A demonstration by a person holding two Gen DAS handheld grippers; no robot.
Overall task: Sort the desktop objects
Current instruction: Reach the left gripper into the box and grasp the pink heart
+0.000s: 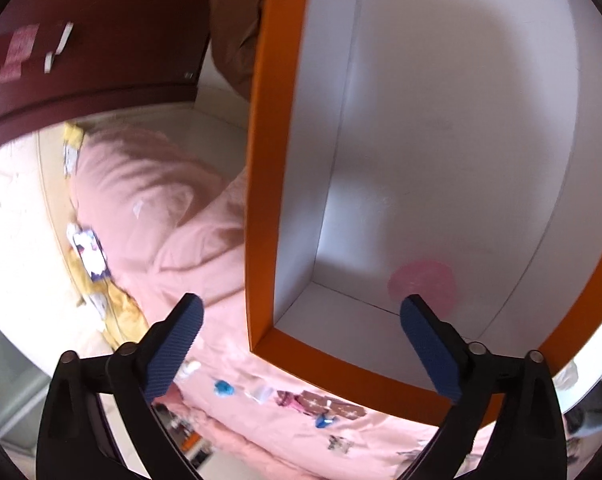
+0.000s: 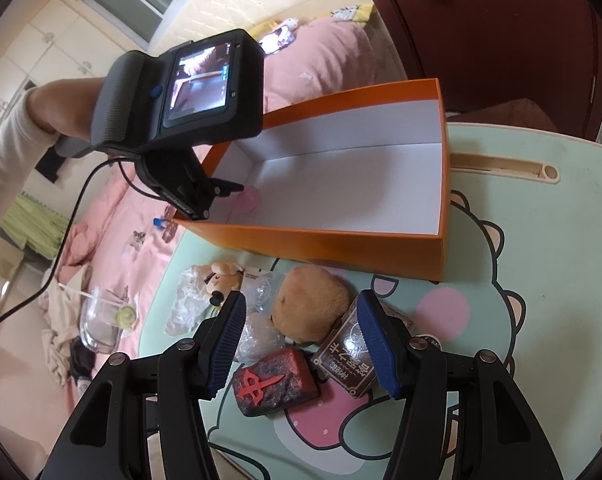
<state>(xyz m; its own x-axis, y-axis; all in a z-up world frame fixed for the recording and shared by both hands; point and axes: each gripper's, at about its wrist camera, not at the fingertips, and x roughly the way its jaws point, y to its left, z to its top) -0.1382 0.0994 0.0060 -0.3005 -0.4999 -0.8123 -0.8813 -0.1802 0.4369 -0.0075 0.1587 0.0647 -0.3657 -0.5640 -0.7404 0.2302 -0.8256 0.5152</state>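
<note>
An orange box [image 2: 341,240] with a white inside stands open on the small table [image 2: 541,280]. A pink round item [image 1: 423,282] lies on its floor near one end; it also shows in the right wrist view [image 2: 248,200]. My left gripper [image 1: 301,320] is open and empty over that end of the box [image 1: 261,200]; it shows in the right wrist view [image 2: 221,196]. My right gripper [image 2: 301,344] is open above a pile: a brown plush [image 2: 309,304], a red-and-black tile [image 2: 277,384], a dark printed box [image 2: 345,356], clear wrappers [image 2: 257,340] and a small plush figure [image 2: 221,276].
The table top has a cartoon print and a cream pen groove [image 2: 505,166] at the back. A pink quilt [image 1: 173,208] with small scattered items lies beside the table. A glass dish [image 2: 101,320] rests on the bed. A dark red wardrobe [image 2: 501,20] stands behind.
</note>
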